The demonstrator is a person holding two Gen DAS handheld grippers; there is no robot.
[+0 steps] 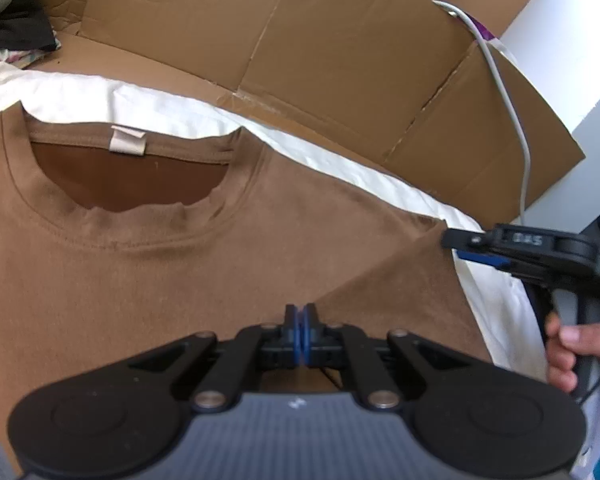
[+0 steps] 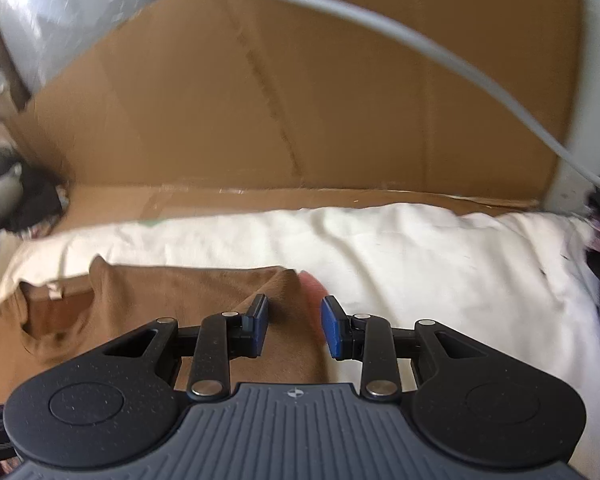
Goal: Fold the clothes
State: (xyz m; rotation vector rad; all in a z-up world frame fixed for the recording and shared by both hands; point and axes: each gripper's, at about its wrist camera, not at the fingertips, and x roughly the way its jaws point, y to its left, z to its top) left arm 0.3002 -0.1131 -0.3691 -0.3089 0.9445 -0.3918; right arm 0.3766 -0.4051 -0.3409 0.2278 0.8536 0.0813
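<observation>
Cardboard panels [image 1: 340, 60] wall off the back and side of the work area; a white cloth sheet [image 2: 420, 248] covers the surface under the garment, with cardboard showing beyond it. A grey cable [image 1: 508, 112] hangs over the cardboard at the right.

Brown short-sleeved cotton T-shirt [image 1: 140, 280] lies flat on the sheet, front up. Its round collar [image 1: 128, 168], with a white neck label [image 1: 127, 141], points away from the cameras toward the cardboard. Long axis runs collar-to-hem, roughly along the left camera's line of sight. The hem is out of frame.

Left hand-held gripper [image 1: 301, 320]: blue pads pressed together over the chest area. It probably has a pinch of fabric, but the contact point is hidden, so I can't confirm it.

Right hand-held gripper [image 2: 294, 326]: jaws spread wide, nothing between them, hovering at the shirt's right shoulder and sleeve edge. In the left view, its tip [image 1: 452, 238] sits just beside the sleeve corner [image 1: 440, 226]. The right view is motion-blurred.

Risks from here:
- Right gripper closes on the white sheet together with the sleeve, since the edge lies right on it, and the sheet drags along with the fold.
- If the left pinch holds only the top layer, lifting separates front from back and the fold bunches.
- Uneven pull from the two sides skews the shirt off its axis and leaves a crooked fold line.
- The cable may snag the right gripper on a wide swing.
</observation>
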